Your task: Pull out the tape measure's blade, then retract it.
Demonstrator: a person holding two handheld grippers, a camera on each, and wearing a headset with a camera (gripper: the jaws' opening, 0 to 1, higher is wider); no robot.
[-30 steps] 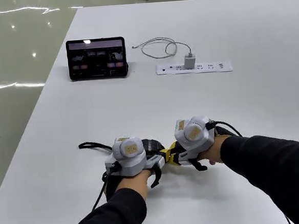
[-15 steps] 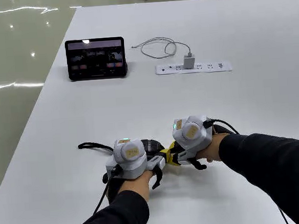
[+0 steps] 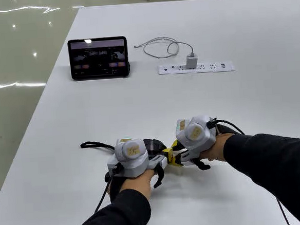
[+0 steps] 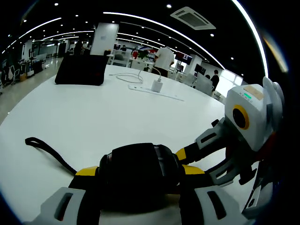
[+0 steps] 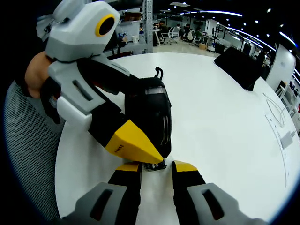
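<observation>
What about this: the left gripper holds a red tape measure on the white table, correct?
Not red: the tape measure is black, as the left gripper view shows. The left gripper does hold it on the white table.

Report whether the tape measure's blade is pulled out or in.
In. In the right gripper view the blade's hook sits right against the tape measure case mouth, between the right claw tips.

Tablet, power strip, charger cable, white table
</observation>
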